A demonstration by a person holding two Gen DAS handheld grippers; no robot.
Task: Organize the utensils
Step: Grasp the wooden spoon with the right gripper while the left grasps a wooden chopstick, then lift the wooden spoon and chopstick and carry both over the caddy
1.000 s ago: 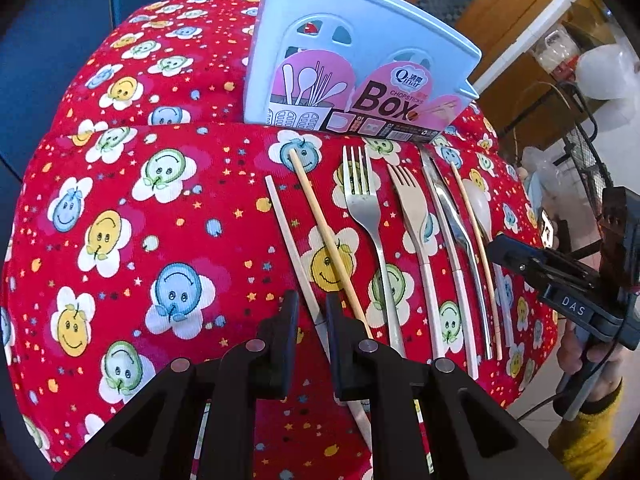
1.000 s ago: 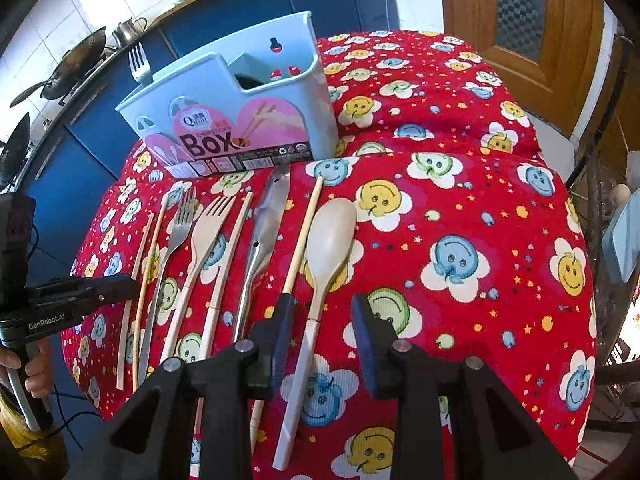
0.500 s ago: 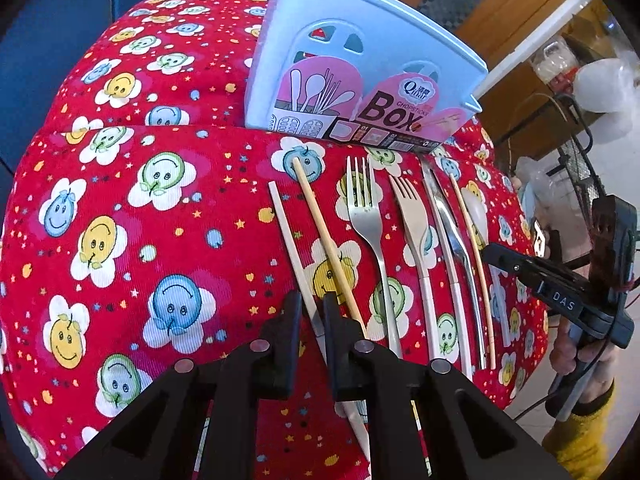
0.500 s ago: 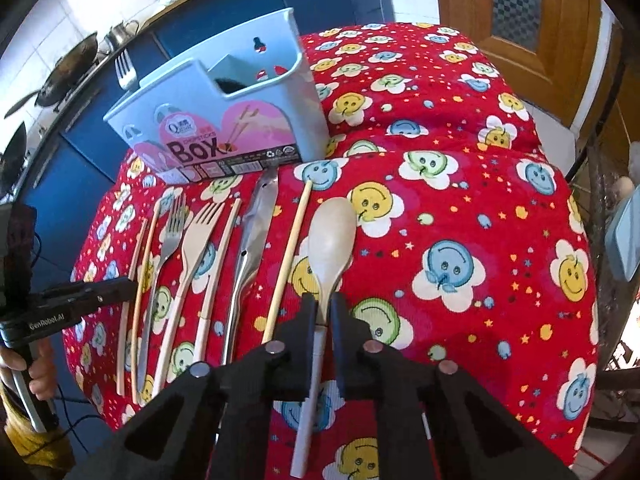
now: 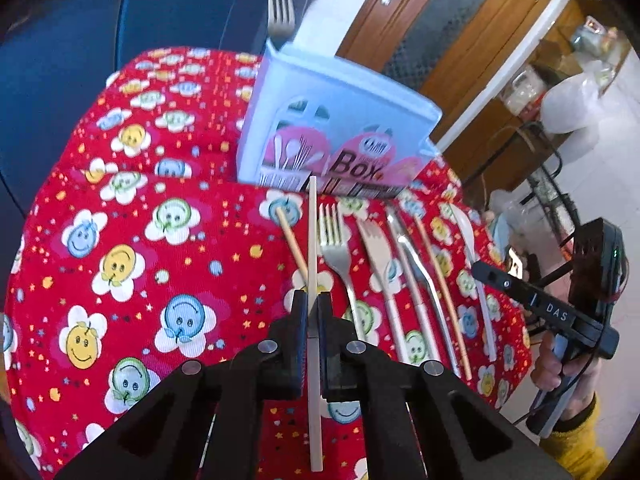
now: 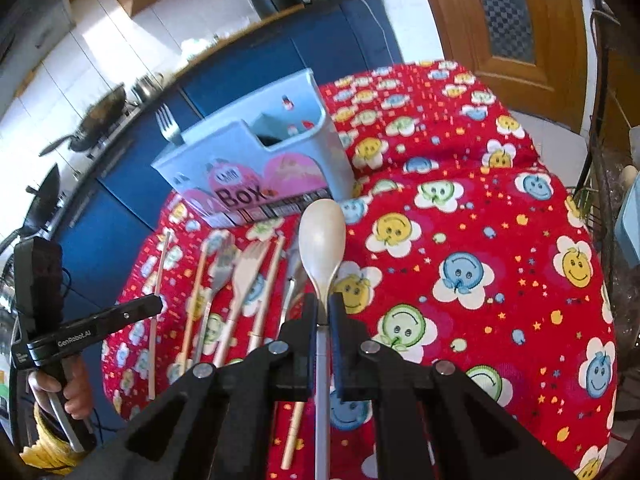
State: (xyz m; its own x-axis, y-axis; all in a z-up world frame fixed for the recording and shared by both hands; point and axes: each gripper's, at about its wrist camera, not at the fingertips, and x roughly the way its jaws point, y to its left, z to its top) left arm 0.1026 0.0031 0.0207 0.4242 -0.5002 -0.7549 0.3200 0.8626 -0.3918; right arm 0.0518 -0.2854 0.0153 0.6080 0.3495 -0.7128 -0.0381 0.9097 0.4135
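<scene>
My left gripper (image 5: 313,305) is shut on a pale chopstick (image 5: 312,240) and holds it lifted, pointing at the light blue utensil box (image 5: 340,136). My right gripper (image 6: 323,307) is shut on the handle of a cream spoon (image 6: 322,236), raised above the cloth and pointing at the box (image 6: 256,160). On the red smiley cloth lie a tan chopstick (image 5: 292,240), a metal fork (image 5: 336,248), a cream fork (image 5: 376,252), a metal knife (image 5: 416,264) and more sticks. A fork (image 6: 168,124) stands in the box.
The red cloth (image 5: 120,260) covers a rounded table that drops off at its edges. Blue cabinets (image 6: 248,80) with pans stand behind the box. A wooden door (image 5: 440,32) and a wire rack (image 6: 600,160) are to the right.
Both grippers closed on their utensils and lifted them: the left took the pale chopstick off the cloth, the right took the cream spoon. Both views rose and tilted up.
</scene>
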